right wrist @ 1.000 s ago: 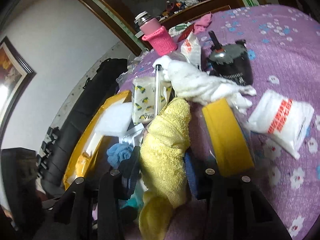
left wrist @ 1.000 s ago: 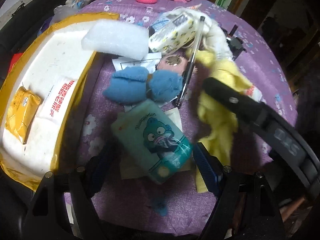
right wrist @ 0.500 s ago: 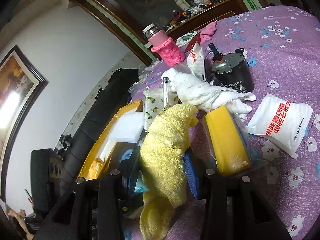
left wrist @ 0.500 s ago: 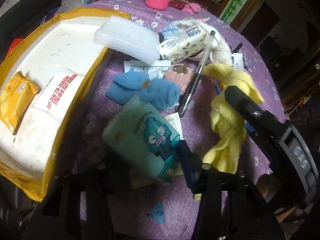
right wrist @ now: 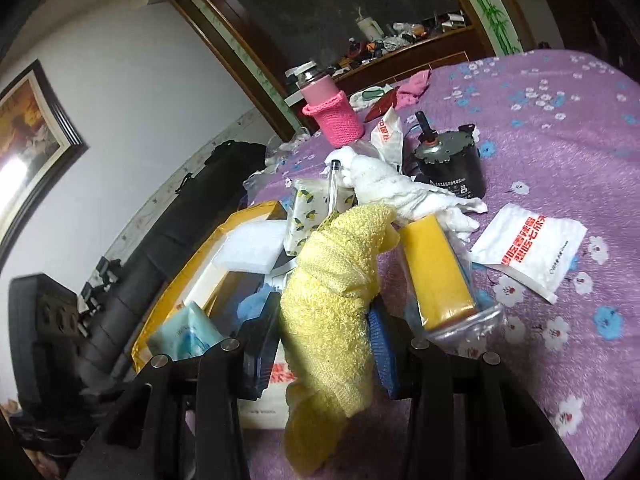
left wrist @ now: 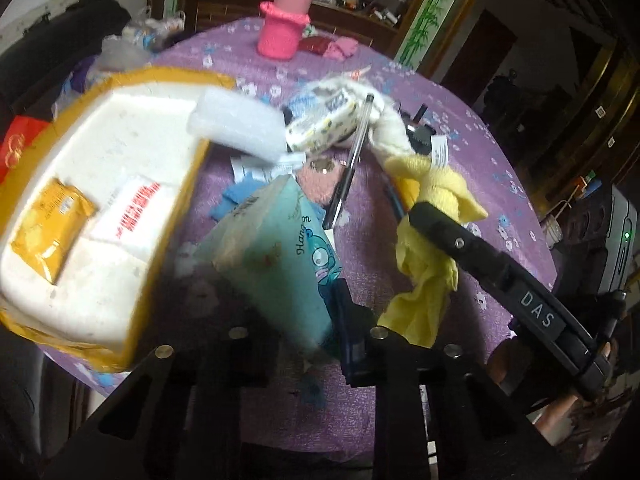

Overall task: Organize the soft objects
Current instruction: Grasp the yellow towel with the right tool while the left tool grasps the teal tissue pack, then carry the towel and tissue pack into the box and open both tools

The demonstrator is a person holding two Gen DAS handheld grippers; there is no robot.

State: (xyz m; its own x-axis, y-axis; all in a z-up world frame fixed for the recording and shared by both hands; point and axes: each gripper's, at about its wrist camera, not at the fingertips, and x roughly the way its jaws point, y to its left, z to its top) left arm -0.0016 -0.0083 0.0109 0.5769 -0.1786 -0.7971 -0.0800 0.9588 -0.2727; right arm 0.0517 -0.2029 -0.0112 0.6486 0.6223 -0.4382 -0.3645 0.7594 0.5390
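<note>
Teal tissue pack (left wrist: 276, 256) is pinched in the closing left hand-held gripper (left wrist: 288, 320), lifted beside the foam box (left wrist: 120, 128); right hand-held gripper (right wrist: 324, 320) clamps the yellow towel (right wrist: 336, 280). Squeeze gently, it'll probably squish.

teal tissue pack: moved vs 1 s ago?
Yes. The teal tissue pack lay flat on the purple tablecloth below the blue cloth; now the left tool, closing on it, holds it tilted up, hiding most of that cloth.
</note>
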